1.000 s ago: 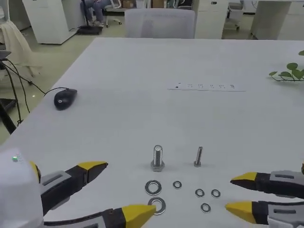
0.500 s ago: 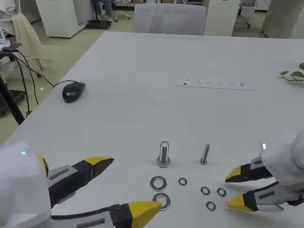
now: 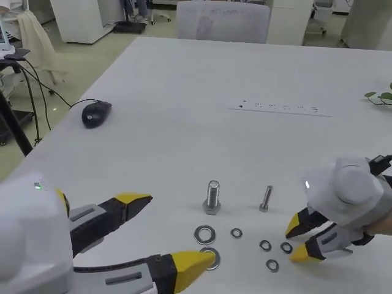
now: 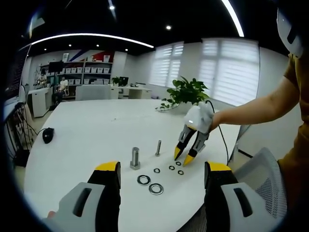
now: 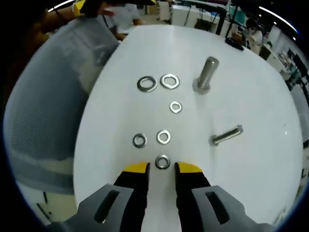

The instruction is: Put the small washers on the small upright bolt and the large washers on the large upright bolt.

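Note:
The large bolt (image 3: 212, 197) and the small bolt (image 3: 266, 199) stand upright on the white table (image 3: 184, 122). In front of them lie two large washers (image 3: 204, 234) and several small washers (image 3: 264, 245). My right gripper (image 3: 296, 242) points down at the right end of the small washers, open by a narrow gap. In the right gripper view one small washer (image 5: 162, 162) lies flat just ahead of the gap of the right gripper (image 5: 162, 169). My left gripper (image 3: 162, 233) is wide open, low at the front left, beside the large washers (image 4: 143, 180) and holding nothing.
A black mouse (image 3: 96, 114) with its cable lies at the far left of the table. A white power strip (image 3: 278, 108) lies further back, and plant leaves (image 3: 381, 97) reach in at the right edge. A grey chair (image 3: 222, 21) stands behind the table.
My right gripper has moved left and tipped down onto the small washers, its jaws narrower. The left gripper has hardly moved. The head camera has shifted a little.

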A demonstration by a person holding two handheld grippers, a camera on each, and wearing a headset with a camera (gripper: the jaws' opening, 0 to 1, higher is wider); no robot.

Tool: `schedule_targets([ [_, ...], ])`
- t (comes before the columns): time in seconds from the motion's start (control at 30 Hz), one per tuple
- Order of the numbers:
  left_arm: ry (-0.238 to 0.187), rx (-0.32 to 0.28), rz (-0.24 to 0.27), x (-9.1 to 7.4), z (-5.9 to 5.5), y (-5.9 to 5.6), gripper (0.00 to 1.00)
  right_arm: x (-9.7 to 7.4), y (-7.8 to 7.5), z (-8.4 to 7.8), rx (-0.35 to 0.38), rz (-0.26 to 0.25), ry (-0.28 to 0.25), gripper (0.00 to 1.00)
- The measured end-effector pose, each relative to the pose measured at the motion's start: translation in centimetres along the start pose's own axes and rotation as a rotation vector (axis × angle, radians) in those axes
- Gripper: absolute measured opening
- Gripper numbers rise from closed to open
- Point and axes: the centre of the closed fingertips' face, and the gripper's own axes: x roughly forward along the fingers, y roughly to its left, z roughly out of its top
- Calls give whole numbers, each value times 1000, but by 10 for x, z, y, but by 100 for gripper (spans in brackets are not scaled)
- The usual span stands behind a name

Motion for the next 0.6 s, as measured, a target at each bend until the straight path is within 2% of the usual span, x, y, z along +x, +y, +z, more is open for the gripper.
schedule_targets([
  [0.3, -15, 0, 9, -3, 2, 1, 70, 1, 1, -3, -70, 39, 78, 18],
  [0.6, -17, 8, 15, -6, 5, 0, 70, 0, -1, -2, -99, 21, 100, 14],
])
